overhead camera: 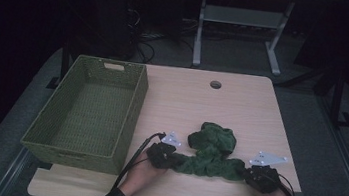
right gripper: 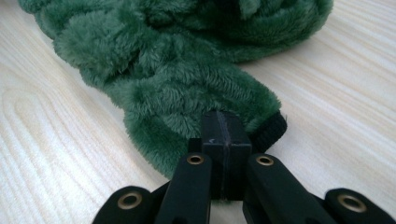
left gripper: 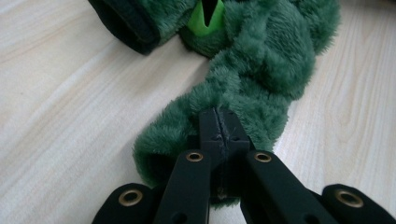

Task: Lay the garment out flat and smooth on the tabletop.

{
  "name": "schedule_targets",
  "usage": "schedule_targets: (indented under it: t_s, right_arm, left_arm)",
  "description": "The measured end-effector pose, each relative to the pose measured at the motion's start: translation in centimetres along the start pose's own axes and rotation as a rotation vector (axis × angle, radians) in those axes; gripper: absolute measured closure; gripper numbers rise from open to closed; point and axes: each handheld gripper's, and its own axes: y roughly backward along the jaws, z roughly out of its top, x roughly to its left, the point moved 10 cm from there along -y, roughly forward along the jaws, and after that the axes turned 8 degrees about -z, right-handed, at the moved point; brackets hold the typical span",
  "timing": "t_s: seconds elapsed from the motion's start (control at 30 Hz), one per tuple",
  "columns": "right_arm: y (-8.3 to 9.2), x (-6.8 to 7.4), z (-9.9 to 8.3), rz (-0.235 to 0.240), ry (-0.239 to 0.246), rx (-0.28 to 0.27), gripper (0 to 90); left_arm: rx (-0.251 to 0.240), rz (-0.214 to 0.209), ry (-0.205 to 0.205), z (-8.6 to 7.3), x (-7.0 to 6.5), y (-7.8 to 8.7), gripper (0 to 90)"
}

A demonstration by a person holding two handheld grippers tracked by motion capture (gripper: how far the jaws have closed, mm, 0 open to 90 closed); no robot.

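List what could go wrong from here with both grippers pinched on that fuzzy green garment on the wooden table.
1. The left gripper and right gripper each pinch only an end of the fuzzy green garment; the plush pile might slip free on lifting.
2. The bunched middle lies slack on the light wooden table, so it may sag and drag.
3. The green woven basket stands close beside the left gripper; a swing could catch its wall.

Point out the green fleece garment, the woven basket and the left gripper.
green fleece garment (overhead camera: 211,150): high view, on its bunched middle.
woven basket (overhead camera: 132,115): high view, on its right wall.
left gripper (left gripper: 218,122): left gripper view, at the shut jaw tips pinching the fleece.
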Motion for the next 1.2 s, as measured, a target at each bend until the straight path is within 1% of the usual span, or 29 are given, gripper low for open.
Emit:
schedule_targets:
  t_s: [0.03, 0.07, 0.17, 0.2, 0.23, 0.27, 0.3, 0.33, 0.37, 0.4, 0.43, 0.47, 0.5, 0.53, 0.57, 0.6, 0.63, 0.67, 0.7, 0.77, 0.9, 0.93, 0.97, 1.0, 1.03, 1.07, 1.1, 1.13, 1.2]
  right_arm:
    - [0.0, 0.0, 0.0, 0.0, 0.0, 0.0, 89.9]
    - [0.3, 0.2, -0.3, -0.008, 0.009, 0.009, 90.0]
    - [0.6, 0.4, -0.6, -0.008, 0.019, 0.005, 90.0]
    - [1.0, 0.7, -1.1, 0.0, 0.017, 0.014, 90.0]
    - [1.2, 0.9, -1.3, 0.002, 0.012, 0.019, 90.0]
    - [1.4, 1.0, -1.4, 0.004, 0.015, 0.02, 90.0]
    - [1.4, 1.0, -1.4, 0.004, 0.015, 0.02, 90.0]
    - [1.8, 1.5, -1.8, 0.006, 0.02, 0.033, 89.9]
    - [1.9, 1.6, -1.9, 0.005, 0.029, 0.031, 89.9]
    - [2.1, 1.8, -2.1, 0.005, 0.029, 0.037, 89.9]
    - [2.1, 1.8, -2.1, 0.005, 0.029, 0.037, 89.9]
    - [2.4, 2.1, -2.3, 0.01, 0.023, 0.04, 89.9]
    - [2.4, 2.1, -2.3, 0.01, 0.023, 0.04, 89.9]
    - [2.5, 2.1, -2.4, 0.011, 0.024, 0.036, 89.2]
    - [2.8, 2.2, -2.3, 0.027, 0.011, 0.029, 82.0]
    - [2.9, 2.2, -2.1, 0.032, 0.005, 0.023, 78.6]
    - [2.9, 2.2, -2.1, 0.032, 0.005, 0.023, 78.6]
    - [3.2, 2.1, -1.2, 0.025, -0.001, -0.009, 73.7]
    - [3.2, 2.1, -1.2, 0.025, -0.001, -0.009, 73.7]
    - [3.5, 2.0, -0.1, 0.028, -0.012, -0.038, 71.2]
    - [3.7, 1.8, 2.0, 0.047, -0.043, -0.084, 61.6]
    - [3.6, 1.8, 2.5, 0.049, -0.049, -0.088, 59.5]
    - [3.3, 1.9, 3.3, 0.052, -0.052, -0.088, 55.2]
    - [3.3, 1.9, 3.3, 0.052, -0.052, -0.088, 55.2]
    - [2.8, 2.1, 4.1, 0.059, -0.066, -0.092, 51.4]
    - [2.8, 2.1, 4.1, 0.059, -0.066, -0.092, 51.4]
    - [2.6, 2.1, 4.5, 0.061, -0.068, -0.096, 50.1]
    - [2.3, 2.2, 4.8, 0.058, -0.063, -0.093, 48.2]
    - [1.9, 2.5, 5.4, 0.064, -0.063, -0.095, 45.7]
  left_arm:
    - [0.006, -0.006, -0.002, -0.2, -0.1, 0.1, 89.8]
    - [-0.001, -0.01, 0.01, -0.2, -0.3, 0.1, 89.8]
    - [0.009, -0.032, 0.013, -0.9, -0.9, 0.5, 89.8]
    - [0.009, -0.051, 0.021, -1.4, -1.5, 0.7, 89.7]
    - [0.009, -0.051, 0.021, -1.4, -1.5, 0.7, 89.8]
    - [0.013, -0.063, 0.022, -1.8, -2.0, 0.9, 89.7]
    - [0.013, -0.063, 0.022, -1.8, -2.0, 0.9, 89.7]
    - [0.017, -0.069, 0.021, -2.0, -2.3, 1.0, 89.7]
    - [0.022, -0.074, 0.016, -2.3, -2.8, 1.2, 89.7]
    - [0.022, -0.074, 0.016, -2.3, -2.8, 1.2, 89.7]
    - [0.022, -0.077, 0.017, -2.4, -3.0, 1.2, 89.7]
    - [0.025, -0.079, 0.011, -2.6, -3.2, 1.3, 89.1]
    - [0.02, -0.082, 0.011, -2.6, -3.3, 1.4, 89.1]
    - [0.016, -0.081, 0.008, -2.6, -3.4, 1.6, 86.3]
    - [-0.002, -0.081, 0.01, -2.0, -3.4, 2.0, 79.0]
    - [-0.002, -0.081, 0.01, -2.0, -3.4, 2.0, 76.3]
    - [-0.018, -0.078, 0.013, -1.6, -3.4, 2.3, 76.3]
    - [-0.028, -0.071, 0.007, -1.2, -3.3, 2.6, 74.4]
    - [-0.043, -0.058, 0.003, -0.7, -3.1, 2.9, 74.4]
    - [-0.059, -0.03, 0.008, 0.1, -2.4, 3.4, 70.2]
    - [-0.077, 0.007, 0.009, 1.6, -0.8, 3.7, 62.1]
    - [-0.082, 0.019, 0.011, 2.0, -0.3, 3.7, 59.5]
    - [-0.093, 0.035, 0.013, 2.4, 0.2, 3.7, 52.4]
    - [-0.092, 0.049, 0.018, 2.7, 0.7, 3.6, 52.4]
    - [-0.099, 0.058, 0.018, 3.3, 1.6, 3.4, 46.7]
    - [-0.099, 0.058, 0.018, 3.3, 1.6, 3.4, 44.1]
    - [-0.094, 0.061, 0.015, 3.6, 2.0, 3.3, 44.1]
    - [-0.097, 0.061, 0.017, 3.8, 2.3, 3.1, 41.8]
    - [-0.096, 0.05, 0.018, 4.2, 2.6, 2.7, 39.2]
